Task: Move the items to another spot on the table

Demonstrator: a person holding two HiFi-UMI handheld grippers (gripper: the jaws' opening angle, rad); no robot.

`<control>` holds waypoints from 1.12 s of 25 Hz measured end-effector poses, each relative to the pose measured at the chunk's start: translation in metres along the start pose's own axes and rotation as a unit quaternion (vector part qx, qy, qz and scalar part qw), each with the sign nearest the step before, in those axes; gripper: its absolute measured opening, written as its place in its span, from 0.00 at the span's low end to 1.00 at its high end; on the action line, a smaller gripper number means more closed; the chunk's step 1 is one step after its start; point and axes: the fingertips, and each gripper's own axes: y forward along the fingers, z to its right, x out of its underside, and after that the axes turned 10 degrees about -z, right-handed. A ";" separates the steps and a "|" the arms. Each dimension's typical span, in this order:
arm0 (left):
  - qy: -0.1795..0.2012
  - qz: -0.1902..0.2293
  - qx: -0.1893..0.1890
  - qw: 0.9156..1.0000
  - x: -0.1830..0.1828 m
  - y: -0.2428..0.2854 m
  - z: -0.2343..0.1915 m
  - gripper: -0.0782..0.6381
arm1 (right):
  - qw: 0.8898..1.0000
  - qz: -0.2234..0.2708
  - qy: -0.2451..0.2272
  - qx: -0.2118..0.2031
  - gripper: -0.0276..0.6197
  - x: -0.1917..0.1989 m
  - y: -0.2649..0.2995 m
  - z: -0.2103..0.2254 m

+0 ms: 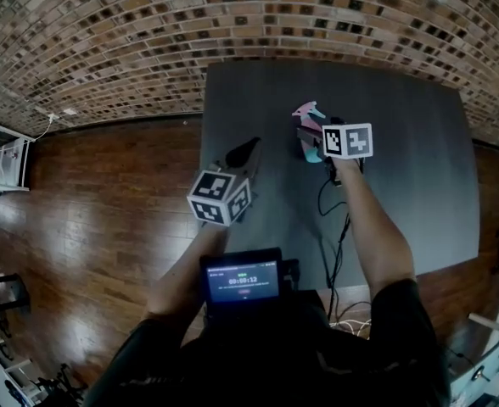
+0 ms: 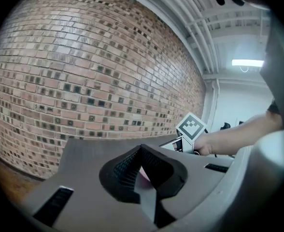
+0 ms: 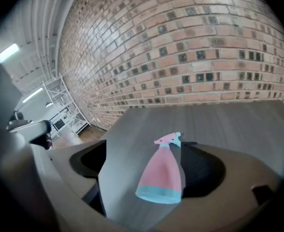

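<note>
Spray bottle point(image 3: 163, 170) looks light, slick hard plastic, so grip the tapering neck; right tongs point(image 3: 147, 164) wide around it, left tongs point(image 2: 142, 153) closed.

Free tabletop point(image 1: 419, 185) rt of bottle point(image 1: 307, 130)

Head cam sits way up top, looking steeply down on the dark surface point(image 1: 419, 185), with the brick wall point(image 1: 148, 41) past its far edge. The right gripper point(image 3: 149, 161) cam tilts down across that surface toward the same wall, super close on the pink-and-teal spray bottle point(image 3: 162, 178), which the head cam catches too. The left gripper point(image 2: 141, 151) cam rides low and nearly level, facing the bricks, with the right gripper's marker cube point(image 2: 191, 127) at its right.
</note>
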 end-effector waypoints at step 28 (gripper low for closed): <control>0.120 0.174 0.042 0.976 -0.111 -0.182 0.102 0.11 | 0.931 0.345 -0.115 0.018 0.05 0.052 -0.343 -0.170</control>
